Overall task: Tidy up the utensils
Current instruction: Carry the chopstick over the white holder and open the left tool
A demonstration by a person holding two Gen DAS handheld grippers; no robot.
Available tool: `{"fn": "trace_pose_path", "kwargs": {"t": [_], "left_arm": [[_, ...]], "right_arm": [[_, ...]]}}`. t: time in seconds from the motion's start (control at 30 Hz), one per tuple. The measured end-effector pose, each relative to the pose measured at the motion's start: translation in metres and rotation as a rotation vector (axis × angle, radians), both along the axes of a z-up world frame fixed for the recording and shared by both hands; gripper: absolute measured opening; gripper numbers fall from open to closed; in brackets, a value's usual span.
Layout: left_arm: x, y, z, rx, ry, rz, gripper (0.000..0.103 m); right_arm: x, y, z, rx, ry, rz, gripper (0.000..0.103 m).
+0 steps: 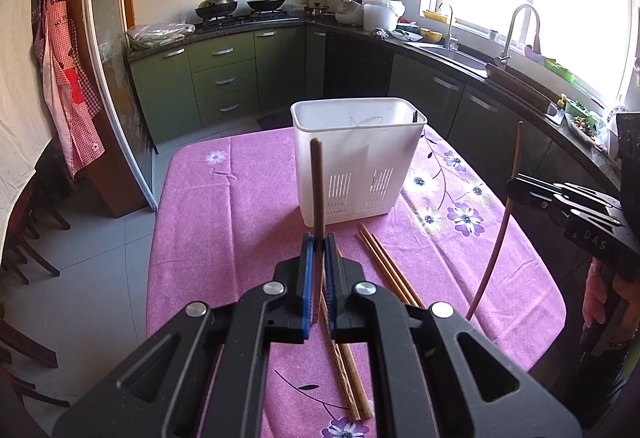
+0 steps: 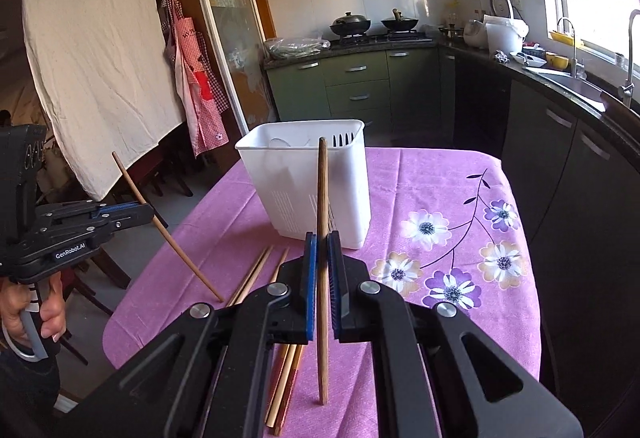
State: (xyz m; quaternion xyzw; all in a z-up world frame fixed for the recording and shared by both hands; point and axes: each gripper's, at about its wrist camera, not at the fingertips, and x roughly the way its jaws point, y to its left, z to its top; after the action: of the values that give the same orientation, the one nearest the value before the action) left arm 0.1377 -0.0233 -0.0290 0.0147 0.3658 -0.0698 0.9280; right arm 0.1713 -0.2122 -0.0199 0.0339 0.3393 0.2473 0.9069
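Left wrist view, left hand-held gripper [image 1: 319, 238]: bottom centre, blue pads clenched on one chopstick [image 1: 317, 190] that stands upright, likely so its end can drop straight into the caddy.
Left wrist view, right hand-held gripper [image 1: 516, 187]: right edge, clamped on a second chopstick [image 1: 505, 214], held steep and clear of the cloth.
Left wrist view, white caddy [image 1: 356, 174]: centre, upright with open top facing up, ready to receive utensils; a dark utensil tip shows at its far right corner.
Left wrist view, loose chopsticks [image 1: 390, 268]: lying flat just in front of the caddy, not yet sorted.
Left wrist view, surface [image 1: 224, 222]: covered by a purple flowered cloth.
Right wrist view, grip: bottom centre, pads shut on the dark chopstick, its lower end near or on the cloth.
Right wrist view, other chopstick: lower left, slanted in the left tool.
Right wrist view, room: green kitchen cabinets [image 2: 356, 86], two woks on the stove, sink under a bright window at right, checked apron [image 2: 196, 86] at left.
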Motion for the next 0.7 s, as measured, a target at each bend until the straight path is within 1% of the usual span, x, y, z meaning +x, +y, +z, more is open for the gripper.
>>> {"fn": "trace_pose_path", "kwargs": {"t": [0.2,0.37,0.5,0.7], "left_arm": [[-0.001,0.001,0.005,0.000,-0.007,-0.002,0.006],[0.003,0.000,0.018,-0.001,-0.015,-0.020,0.006],[0.008,0.000,0.040,-0.016,-0.034,-0.045,0.006],[0.018,-0.005,0.093,-0.009,-0.131,-0.072,0.006]], "right_arm": [[-0.005,0.000,0.001,0.000,-0.008,0.004,0.007],[-0.008,-0.001,0.001,0.004,-0.009,0.002,0.007],[-0.009,-0.002,0.001,0.009,-0.011,0.001,0.007],[-0.011,-0.002,0.001,0.013,-0.012,-0.001,0.007]]}}
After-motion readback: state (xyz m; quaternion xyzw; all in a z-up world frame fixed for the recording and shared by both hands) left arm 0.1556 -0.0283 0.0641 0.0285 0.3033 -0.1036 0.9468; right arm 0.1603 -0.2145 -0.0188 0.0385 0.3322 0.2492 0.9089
